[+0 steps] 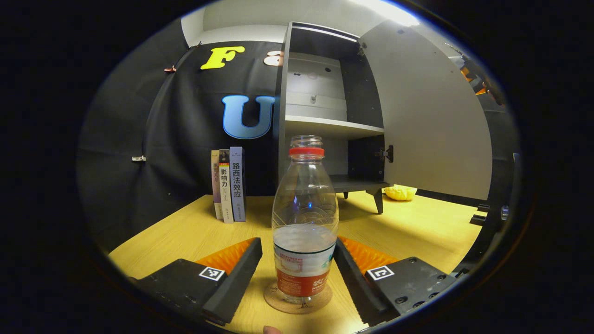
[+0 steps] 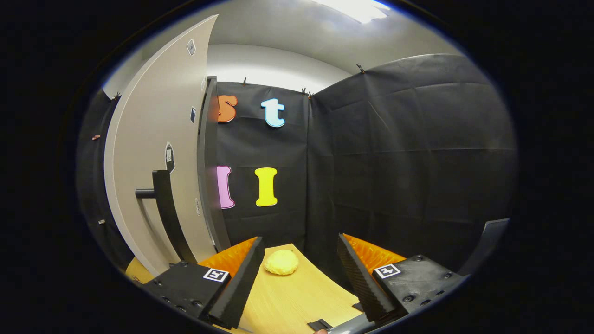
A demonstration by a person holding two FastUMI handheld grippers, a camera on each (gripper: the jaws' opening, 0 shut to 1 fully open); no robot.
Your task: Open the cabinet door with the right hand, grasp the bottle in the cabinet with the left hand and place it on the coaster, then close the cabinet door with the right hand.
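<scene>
With the bottle point(image 1: 304, 222) upright on the coaster point(image 1: 278, 300) between my wide left gripper point(image 1: 297, 273) fingers, the door handle point(image 2: 166, 208) lay just left of my wide, empty right gripper point(image 2: 299, 273).

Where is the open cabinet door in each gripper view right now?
Left gripper view: the cabinet door stands open at upper right, beside the shelves.
Right gripper view: the same door fills the left side, handle facing the camera.
Shared landmark: the yellow lump on the table.
</scene>
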